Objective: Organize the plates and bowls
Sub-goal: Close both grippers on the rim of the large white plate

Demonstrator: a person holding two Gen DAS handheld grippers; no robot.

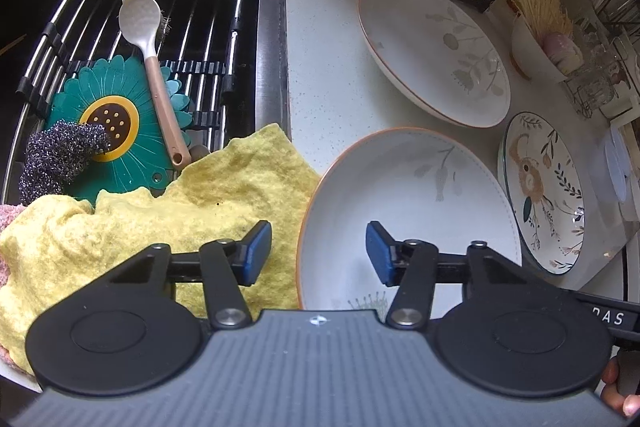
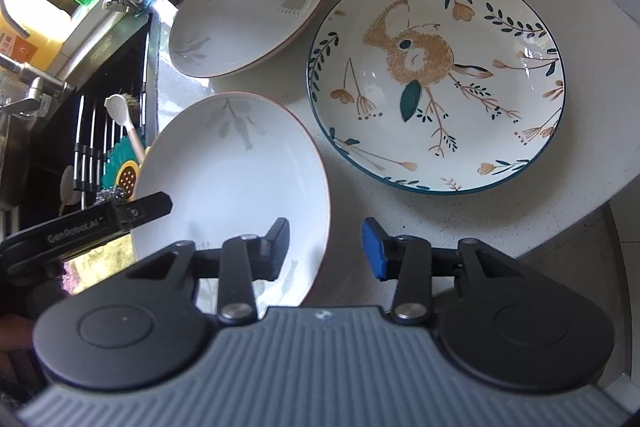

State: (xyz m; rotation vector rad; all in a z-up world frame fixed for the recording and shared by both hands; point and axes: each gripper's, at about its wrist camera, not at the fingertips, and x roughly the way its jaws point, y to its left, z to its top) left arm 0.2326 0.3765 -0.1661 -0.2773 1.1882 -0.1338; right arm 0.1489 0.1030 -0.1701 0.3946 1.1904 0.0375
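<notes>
The pale countertop (image 2: 520,219) carries my three plates: the rabbit plate (image 2: 436,79) at the right, a leaf-patterned plate (image 2: 248,7) farther back by the sink (image 1: 276,27), and the near white plate (image 2: 232,179) closest to me, beside the yellow cloth (image 1: 200,203). My left gripper (image 1: 319,253) hangs spread across the near plate's left rim, one finger over the cloth. My right gripper (image 2: 326,251) is spread across its right rim, gripping nothing.

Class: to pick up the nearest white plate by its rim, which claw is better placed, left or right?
Either. Both open claws straddle the nearest white plate: the right claw its right rim, the left claw its left rim beside the yellow cloth.
</notes>
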